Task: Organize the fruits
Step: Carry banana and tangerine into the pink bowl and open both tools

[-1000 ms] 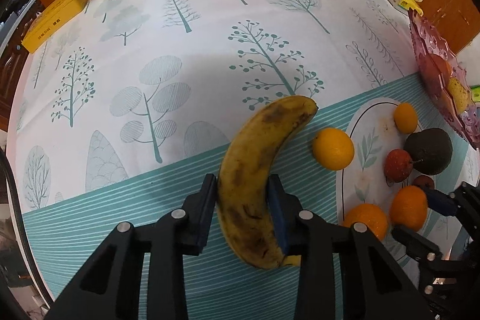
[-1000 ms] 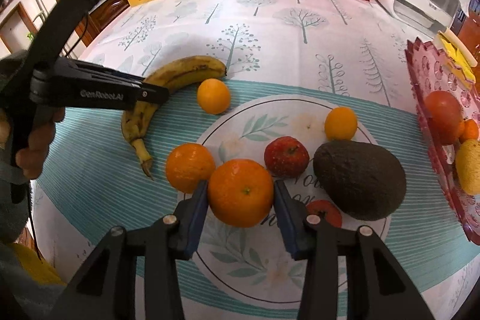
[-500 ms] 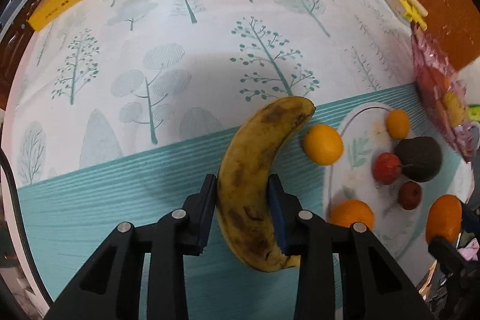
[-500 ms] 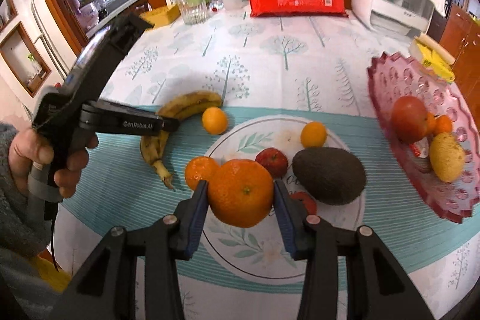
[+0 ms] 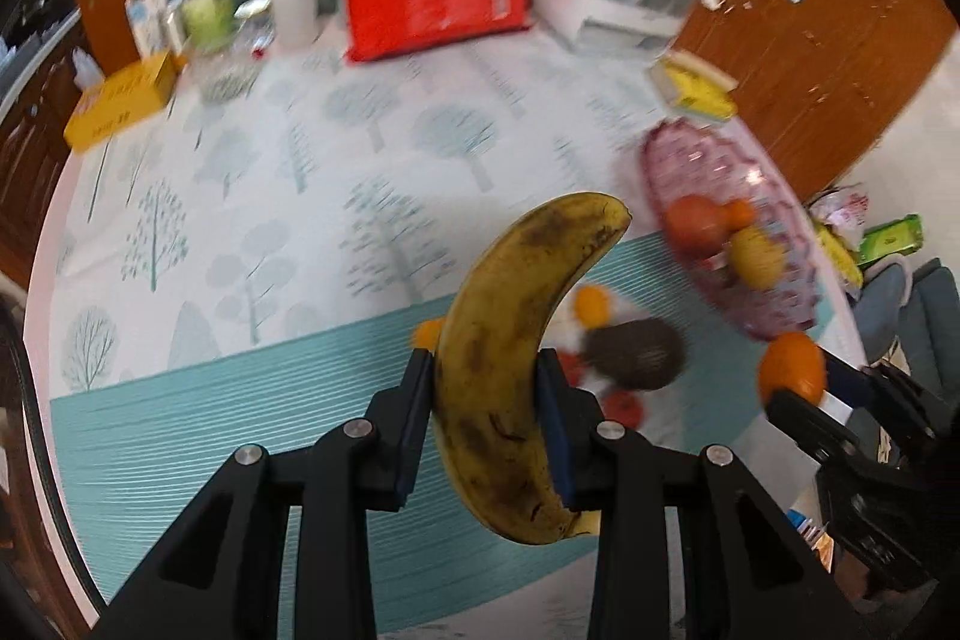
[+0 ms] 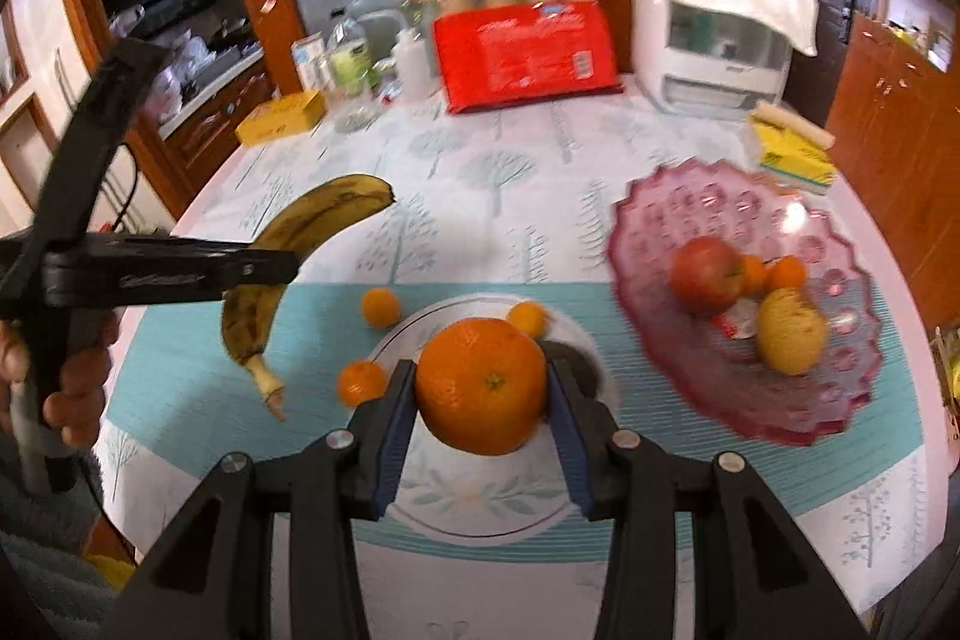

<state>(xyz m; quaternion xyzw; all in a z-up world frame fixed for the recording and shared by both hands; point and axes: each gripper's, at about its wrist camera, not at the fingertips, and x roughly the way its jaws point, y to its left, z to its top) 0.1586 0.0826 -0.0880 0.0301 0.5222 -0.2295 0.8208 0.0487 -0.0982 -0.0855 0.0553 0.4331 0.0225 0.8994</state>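
Left gripper [image 5: 485, 424] clamped on banana [image 5: 516, 340], right gripper [image 6: 480, 415] on orange [image 6: 481, 383]. Both held clear of the table, likely bound for pink dish [image 6: 840, 400].

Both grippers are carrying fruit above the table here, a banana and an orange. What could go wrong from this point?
The left gripper clamps the banana near its stem end, so the long free end could swing or slip. The right gripper holds the round orange only by its sides; it might roll out. Both probably head for the pink dish, already holding fruit, so the grippers could collide or knock that fruit.
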